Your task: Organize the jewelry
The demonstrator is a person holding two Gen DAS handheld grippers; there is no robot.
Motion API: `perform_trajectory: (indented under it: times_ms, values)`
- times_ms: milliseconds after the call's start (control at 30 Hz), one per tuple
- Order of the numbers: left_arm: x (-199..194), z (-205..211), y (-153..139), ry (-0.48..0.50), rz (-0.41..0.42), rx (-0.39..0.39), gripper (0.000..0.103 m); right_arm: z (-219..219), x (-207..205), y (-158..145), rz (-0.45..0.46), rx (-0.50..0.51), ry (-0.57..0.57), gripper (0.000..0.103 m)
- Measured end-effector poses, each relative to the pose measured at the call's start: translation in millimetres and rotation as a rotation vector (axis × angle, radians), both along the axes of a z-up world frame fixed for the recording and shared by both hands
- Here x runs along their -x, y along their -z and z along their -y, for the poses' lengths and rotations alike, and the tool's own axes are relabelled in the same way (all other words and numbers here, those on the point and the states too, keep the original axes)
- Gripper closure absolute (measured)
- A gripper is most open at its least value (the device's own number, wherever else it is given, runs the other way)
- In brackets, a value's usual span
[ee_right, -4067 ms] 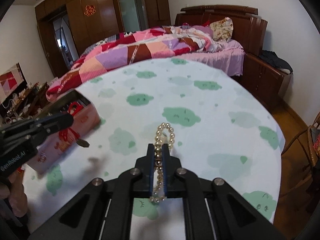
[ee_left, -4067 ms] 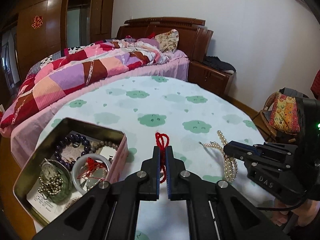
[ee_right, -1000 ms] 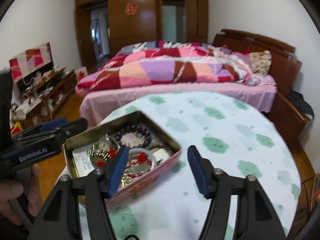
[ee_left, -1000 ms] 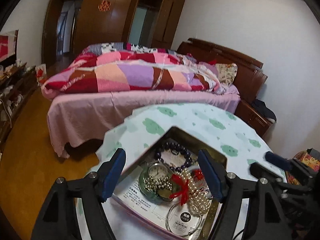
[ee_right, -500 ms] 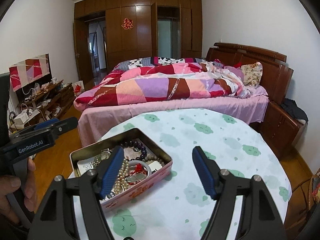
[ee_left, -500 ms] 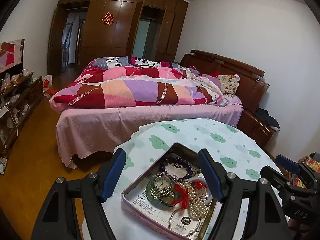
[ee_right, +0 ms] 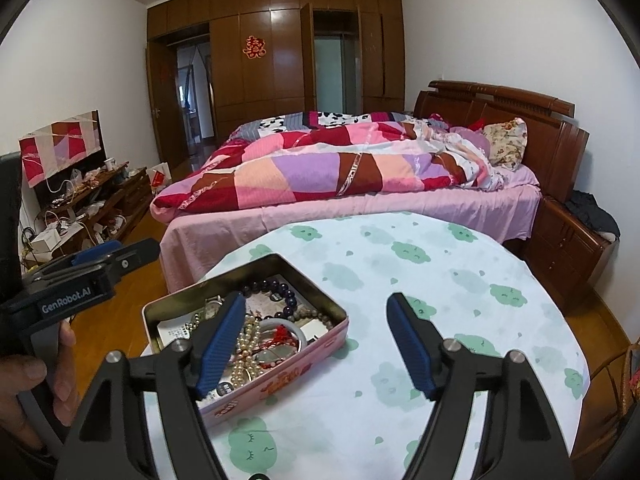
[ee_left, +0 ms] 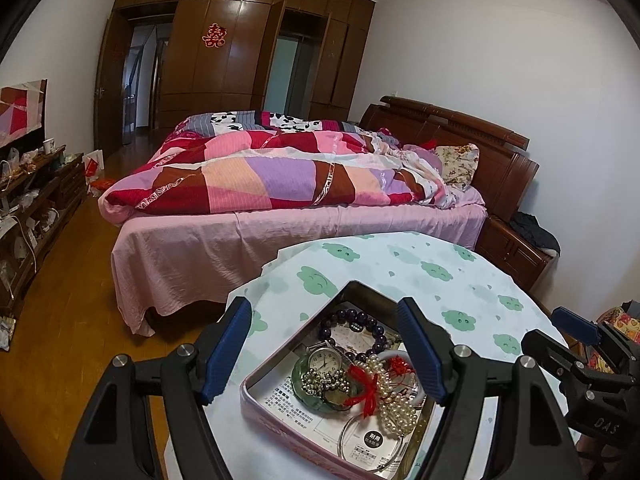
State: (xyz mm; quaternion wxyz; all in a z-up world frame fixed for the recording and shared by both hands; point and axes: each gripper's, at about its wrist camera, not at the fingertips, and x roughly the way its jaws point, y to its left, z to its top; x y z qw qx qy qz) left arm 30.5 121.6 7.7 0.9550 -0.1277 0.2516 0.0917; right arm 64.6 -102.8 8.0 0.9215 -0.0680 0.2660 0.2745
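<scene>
Jewelry sits piled in pink rectangular tin (ee_right: 280, 376) at table (ee_right: 460, 304) left edge; left hand-held gripper (ee_left: 324, 354) and right hand-held gripper (ee_right: 316, 344) both wide, holding nothing.

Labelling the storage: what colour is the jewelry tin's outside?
Pink, with orange-red lettering on the tin; clearest in the right wrist view.

Pink tin (ee_right: 280, 376), white tablecloth (ee_right: 460, 280) with green clouds, patchwork pink-red-purple quilt (ee_left: 280, 176), possibly striped, blue-padded tongs (ee_left: 324, 350).
</scene>
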Motion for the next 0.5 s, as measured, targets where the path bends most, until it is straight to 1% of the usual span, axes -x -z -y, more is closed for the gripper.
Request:
perform_trajectory:
  times_ms: [500]
  values:
    - [0.2, 1.6, 3.2, 0.003, -0.009, -0.004, 0.028, -1.7, 1.7, 0.5, -0.002, -0.001, -0.003, 0.025]
